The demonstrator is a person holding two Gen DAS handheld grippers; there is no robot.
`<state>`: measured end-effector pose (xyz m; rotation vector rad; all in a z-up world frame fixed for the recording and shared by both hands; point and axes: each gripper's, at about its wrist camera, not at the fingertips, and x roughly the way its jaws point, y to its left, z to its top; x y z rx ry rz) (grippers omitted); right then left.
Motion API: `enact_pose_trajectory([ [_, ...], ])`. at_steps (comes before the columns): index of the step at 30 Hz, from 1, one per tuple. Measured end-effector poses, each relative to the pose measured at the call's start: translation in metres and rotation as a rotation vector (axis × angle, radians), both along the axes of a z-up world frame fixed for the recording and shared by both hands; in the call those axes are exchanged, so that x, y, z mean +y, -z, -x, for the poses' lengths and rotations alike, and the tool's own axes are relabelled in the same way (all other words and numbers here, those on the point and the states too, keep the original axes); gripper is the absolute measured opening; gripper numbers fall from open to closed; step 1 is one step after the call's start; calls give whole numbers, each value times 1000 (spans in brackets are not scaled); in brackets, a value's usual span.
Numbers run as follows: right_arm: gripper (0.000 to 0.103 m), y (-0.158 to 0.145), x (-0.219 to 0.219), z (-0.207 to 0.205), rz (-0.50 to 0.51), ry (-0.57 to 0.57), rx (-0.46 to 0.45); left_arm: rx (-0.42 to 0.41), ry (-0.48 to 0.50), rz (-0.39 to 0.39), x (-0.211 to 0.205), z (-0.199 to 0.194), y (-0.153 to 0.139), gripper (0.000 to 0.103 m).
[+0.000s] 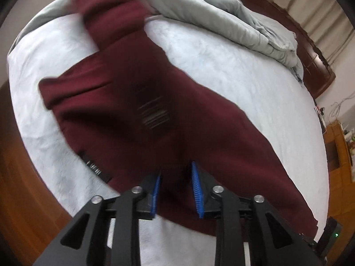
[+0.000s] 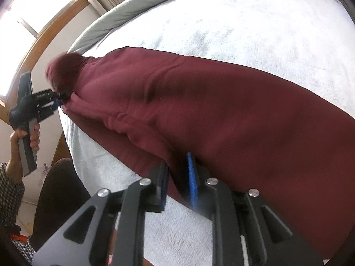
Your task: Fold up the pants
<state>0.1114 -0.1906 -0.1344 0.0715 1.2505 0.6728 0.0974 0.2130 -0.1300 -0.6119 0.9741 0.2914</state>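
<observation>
Pants (image 1: 137, 119), dark red, lie across the white bed (image 1: 255, 93), one leg running up toward the grey duvet (image 1: 221, 15) at the far edge, a striped label patch mid-fabric. They take a diagonal band of the bed; bare sheet lies open on both sides of them, and the near bed edge drops to wood floor just past the pants.

Left tongs (image 1: 176, 190) sit over the near hem, blue pads part open, cloth between them, no clear pinch. Right tongs (image 2: 178, 181) stand narrow at the pants' near edge, a fold bunched between the pads; cannot tell if it's pinched.
</observation>
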Motion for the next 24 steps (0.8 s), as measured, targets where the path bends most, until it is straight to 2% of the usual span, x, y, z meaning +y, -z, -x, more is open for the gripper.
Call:
enact_pose_trajectory([
  [2, 44, -3, -1, 1, -14, 14, 13, -15, -6, 23, 5, 15, -1, 65],
  [3, 50, -6, -2, 2, -25, 24, 14, -27, -10, 36, 5, 21, -3, 71],
  [4, 57, -8, -3, 2, -31, 30, 12, -45, -21, 42, 9, 23, -6, 73],
  [5, 57, -11, -2, 4, -31, 33, 4, -53, -38, 52, 10, 25, -12, 79],
  [8, 57, -22, 2, 11, -26, 29, -34, -33, -78, 121, 27, 14, -4, 81],
  [10, 57, -33, 11, 16, -60, 1, -71, -40, -92, 160, 35, 17, 5, 77],
  [11, 57, -36, 19, 19, -68, -26, -85, -45, -105, 167, 39, 23, 7, 69],
  [12, 57, -38, 27, 20, -68, -49, -94, -49, -121, 168, 39, 25, 8, 55],
  [14, 57, -41, 44, 23, -62, -100, -119, -60, -125, 201, 40, 31, 13, 39],
  [17, 57, -41, 73, 23, -50, -161, -147, -71, -121, 212, 42, 40, 13, 24],
  [20, 56, -36, 92, 19, -49, -183, -127, -111, -105, 180, 41, 52, 1, 19],
  [22, 56, -26, 96, 14, -59, -181, -66, -76, -91, 119, 38, 53, 1, 19],
  [24, 56, -11, 100, 14, -39, -178, 9, -23, -88, 126, 40, 51, 17, 19],
])
